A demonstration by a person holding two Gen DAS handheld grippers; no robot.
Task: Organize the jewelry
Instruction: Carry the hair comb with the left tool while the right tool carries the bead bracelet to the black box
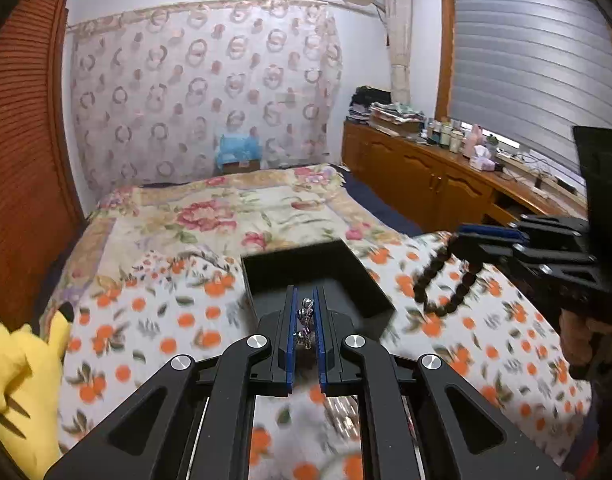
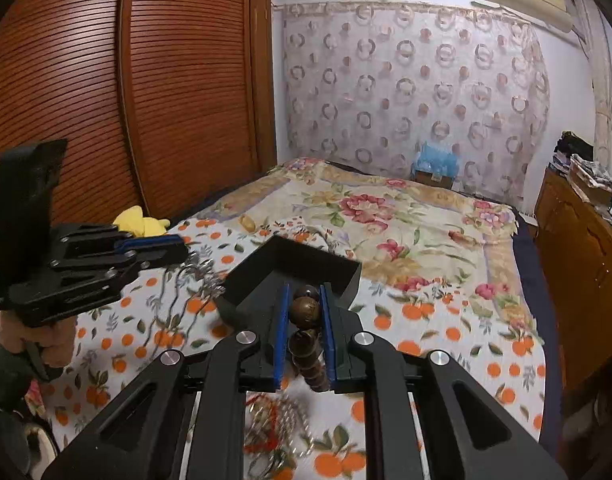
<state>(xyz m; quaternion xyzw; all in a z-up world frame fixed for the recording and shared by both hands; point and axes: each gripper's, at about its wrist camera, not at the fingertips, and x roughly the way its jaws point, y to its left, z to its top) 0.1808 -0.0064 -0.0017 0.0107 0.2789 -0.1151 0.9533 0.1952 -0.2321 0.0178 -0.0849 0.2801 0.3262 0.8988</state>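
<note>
A black open box sits on the orange-print bedspread; it also shows in the right wrist view. My left gripper is shut on a silver chain bracelet, held just above the box's near side. In the right wrist view the left gripper shows at the left with the chain hanging from it. My right gripper is shut on a dark wooden bead bracelet, near the box's edge. In the left wrist view that bead bracelet hangs from the right gripper, to the right of the box.
More jewelry, silver and red, lies on the bedspread below my right gripper. A yellow plush toy lies at the bed's left edge. A wooden cabinet with clutter runs along the right. A slatted wardrobe stands on the left.
</note>
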